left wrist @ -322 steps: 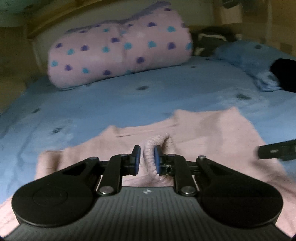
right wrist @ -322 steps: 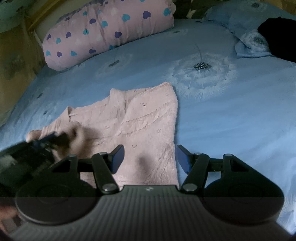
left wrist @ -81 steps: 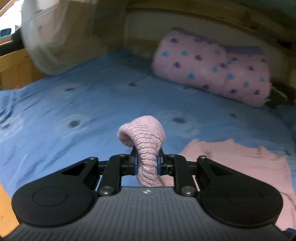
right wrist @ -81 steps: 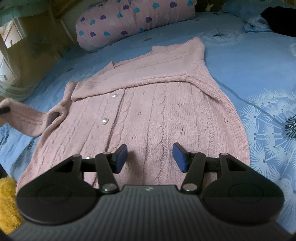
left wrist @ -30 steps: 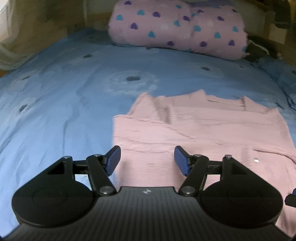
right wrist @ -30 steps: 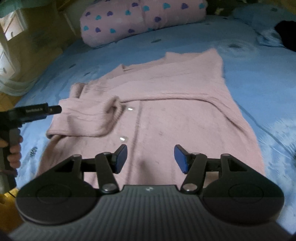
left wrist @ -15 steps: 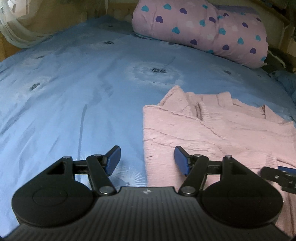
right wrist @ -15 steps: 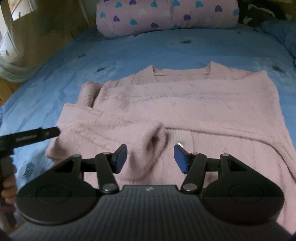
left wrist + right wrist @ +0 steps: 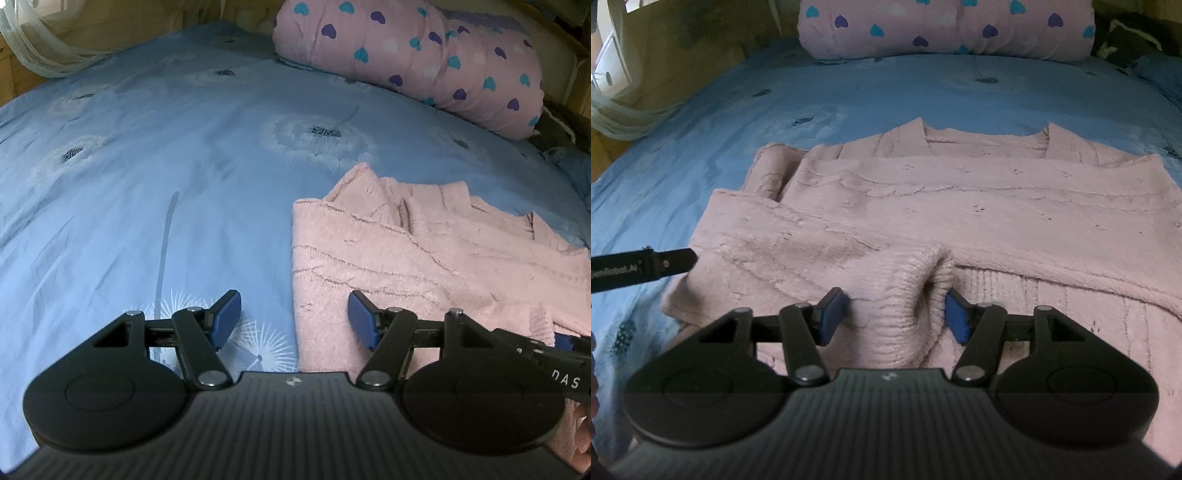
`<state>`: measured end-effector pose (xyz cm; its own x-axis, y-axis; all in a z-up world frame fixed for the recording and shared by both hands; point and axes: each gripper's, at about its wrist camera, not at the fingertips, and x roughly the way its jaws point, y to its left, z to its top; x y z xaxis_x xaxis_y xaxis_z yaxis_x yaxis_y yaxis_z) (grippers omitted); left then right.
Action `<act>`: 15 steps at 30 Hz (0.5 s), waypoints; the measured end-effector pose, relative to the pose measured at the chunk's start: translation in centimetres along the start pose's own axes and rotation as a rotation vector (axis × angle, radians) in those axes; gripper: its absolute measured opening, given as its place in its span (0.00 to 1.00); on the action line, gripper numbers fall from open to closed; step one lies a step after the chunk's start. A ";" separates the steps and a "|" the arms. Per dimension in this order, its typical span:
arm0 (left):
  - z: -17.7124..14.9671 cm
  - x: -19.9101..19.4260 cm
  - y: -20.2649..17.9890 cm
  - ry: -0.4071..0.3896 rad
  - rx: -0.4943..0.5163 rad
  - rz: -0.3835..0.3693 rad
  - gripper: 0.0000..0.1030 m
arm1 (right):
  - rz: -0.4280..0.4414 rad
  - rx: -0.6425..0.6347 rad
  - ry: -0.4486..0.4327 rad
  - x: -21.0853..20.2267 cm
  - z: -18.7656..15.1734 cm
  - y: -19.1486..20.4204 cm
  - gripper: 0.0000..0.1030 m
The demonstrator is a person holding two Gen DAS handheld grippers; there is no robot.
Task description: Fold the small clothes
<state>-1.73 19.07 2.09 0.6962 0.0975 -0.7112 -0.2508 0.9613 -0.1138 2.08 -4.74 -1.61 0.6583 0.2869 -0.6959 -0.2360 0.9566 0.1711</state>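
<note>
1. Cardigan [image 9: 960,206] lies flat on the blue sheet [image 9: 147,166], collar toward the heart-print bolster [image 9: 424,55] at the head of the bed. In the left wrist view its near side edge runs just ahead of my gripper.

2. Done, as far as I can judge: both sleeves look laid across the body. One runs as a long band across the chest; the other comes in from the side, and its ribbed cuff [image 9: 908,288] ends mid-front, puffed up rather than flat.

3. Right gripper [image 9: 894,314]: jaws partly open, straddling that cuff. The pads sit at either side of the knit, close to it or brushing it. I see no squeeze, so I read it as not gripped.

4. Left gripper [image 9: 293,317]: jaws wide, nothing held. The cardigan's side edge runs between the pads, sheet under one and knit under the other, neither touching cloth that I can tell.

5. Each gripper's tip pokes into the other's view at the frame edge, so the two work close together.

6. Left to do, by my estimate: flatten the cuff, then fold the body, probably hem up to collar. Hem lies below both views; I cannot tell its state.

7. Overall: about midway, sleeves in and body fold not begun.
</note>
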 end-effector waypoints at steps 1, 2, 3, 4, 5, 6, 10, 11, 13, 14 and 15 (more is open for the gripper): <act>0.0 0.0 0.0 -0.001 -0.001 0.000 0.68 | 0.003 0.001 -0.003 0.0 0.0 0.0 0.59; 0.0 0.0 0.0 -0.001 -0.002 0.001 0.68 | 0.007 0.004 -0.007 0.0 0.0 -0.1 0.59; 0.0 0.0 0.0 0.000 -0.003 0.001 0.68 | 0.011 0.005 -0.009 0.0 0.0 0.0 0.59; 0.0 0.0 0.0 0.000 -0.006 0.000 0.68 | 0.012 0.006 -0.011 0.1 0.0 0.1 0.59; 0.0 0.0 0.0 0.000 -0.008 0.000 0.68 | 0.013 0.005 -0.011 0.2 0.0 0.1 0.59; 0.0 0.0 0.0 0.000 -0.008 0.001 0.68 | 0.017 0.001 -0.012 0.3 0.0 0.2 0.59; 0.0 0.0 0.1 -0.003 -0.006 0.001 0.68 | 0.024 -0.026 -0.007 0.5 0.1 0.4 0.58; 0.0 0.0 0.1 -0.005 -0.006 0.001 0.68 | 0.026 -0.030 -0.004 0.6 0.2 0.4 0.54; 0.0 -0.1 0.0 -0.008 -0.004 0.002 0.68 | 0.019 -0.028 -0.006 0.6 0.4 0.4 0.40; -0.1 -0.1 0.1 -0.010 -0.004 0.003 0.68 | 0.009 -0.025 -0.012 0.5 0.5 0.4 0.33; 0.0 -0.1 0.2 -0.014 -0.003 0.004 0.68 | 0.012 -0.023 -0.013 0.5 0.5 0.5 0.30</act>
<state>-1.89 19.21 2.14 0.7043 0.1046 -0.7021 -0.2555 0.9602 -0.1133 2.65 -4.13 -1.48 0.6645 0.2993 -0.6847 -0.2601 0.9516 0.1635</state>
